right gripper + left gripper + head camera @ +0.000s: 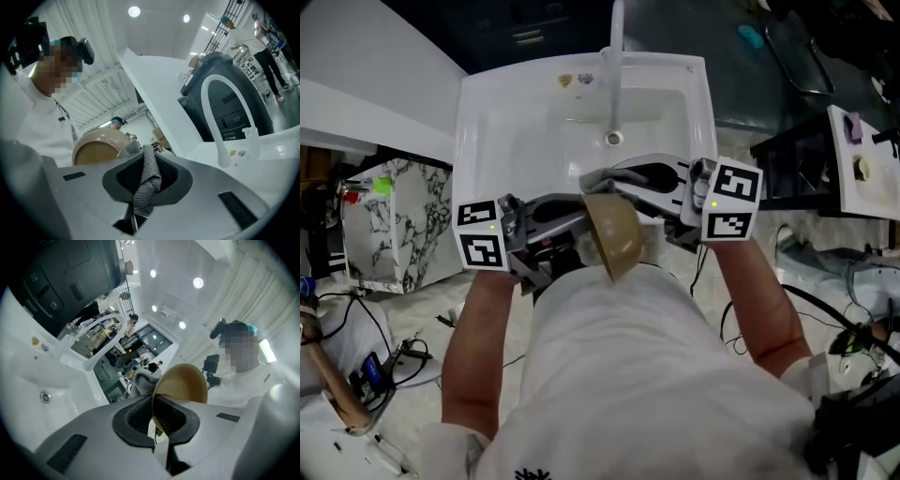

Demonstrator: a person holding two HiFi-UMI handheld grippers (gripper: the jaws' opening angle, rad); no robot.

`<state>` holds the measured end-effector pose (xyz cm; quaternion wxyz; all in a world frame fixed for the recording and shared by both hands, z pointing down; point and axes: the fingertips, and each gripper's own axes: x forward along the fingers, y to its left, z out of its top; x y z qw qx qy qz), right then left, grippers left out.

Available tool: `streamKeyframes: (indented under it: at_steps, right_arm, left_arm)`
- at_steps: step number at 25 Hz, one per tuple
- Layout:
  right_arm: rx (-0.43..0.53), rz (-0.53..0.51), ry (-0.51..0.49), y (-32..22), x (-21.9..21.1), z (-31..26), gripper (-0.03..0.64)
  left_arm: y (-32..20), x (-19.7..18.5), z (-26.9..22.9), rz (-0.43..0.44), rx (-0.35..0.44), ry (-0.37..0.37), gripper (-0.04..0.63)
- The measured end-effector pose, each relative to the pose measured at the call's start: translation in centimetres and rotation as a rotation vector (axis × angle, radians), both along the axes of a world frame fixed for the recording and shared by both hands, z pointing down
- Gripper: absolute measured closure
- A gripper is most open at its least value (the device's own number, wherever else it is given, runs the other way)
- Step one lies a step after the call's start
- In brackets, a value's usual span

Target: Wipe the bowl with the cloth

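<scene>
Tan bowl [614, 234] [185, 383]: raised clear of any surface and tipped steeply onto its side. It hangs at the front edge of the sink, close to the person's chest.
Sink [502, 122]: white and rectangular. A drain [614, 138] sits in the middle of the basin, and a white tap [616, 66] arches over it from the far rim.
Left gripper [579, 217] [157, 416]: jaws clamped on the bowl's rim. In the left gripper view the thin rim runs straight down between the two dark pads. The body of the bowl swells out to one side, beyond the jaws.
Right gripper [630, 178] [147, 180]: jaws closed on the cloth. In the right gripper view a twisted grey strip is pinched between the pads.
Cloth [149, 178] [598, 178]: grey, with a woven texture. It runs from the right jaws up to the bowl and bunches against the bowl's upper edge. In the left gripper view it shows as a grey tuft just beside the rim.
Relation of the grippers: they point toward each other from either side, both roughly level, and meet at the bowl above the sink's front rim.
Marker cubes: one rides on each gripper, the left cube [483, 236] and the right cube [731, 199], both with black-and-white squares facing up.
Person: forearms reach forward from white sleeves, one to each gripper.
Surroundings: a marble-patterned cabinet [403, 225] stands to the left of the sink, and cables lie on the floor on both sides.
</scene>
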<state>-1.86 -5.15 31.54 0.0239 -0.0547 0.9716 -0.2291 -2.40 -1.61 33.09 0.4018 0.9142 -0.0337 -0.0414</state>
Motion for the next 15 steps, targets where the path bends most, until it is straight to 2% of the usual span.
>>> streamKeyframes:
  at_steps: [8,15]
  right_arm:
    - [-0.012,-0.021,0.018,1.3,-0.3,1.1,0.581]
    - [-0.013,-0.091,0.020,3.5,-0.8,1.4,0.581]
  left_arm:
    - [-1.5,-2.1,-0.6,-0.083,-0.029,0.040,0.577]
    - [-2.9,-4.5,-0.1,-0.170,-0.053,0.059,0.577]
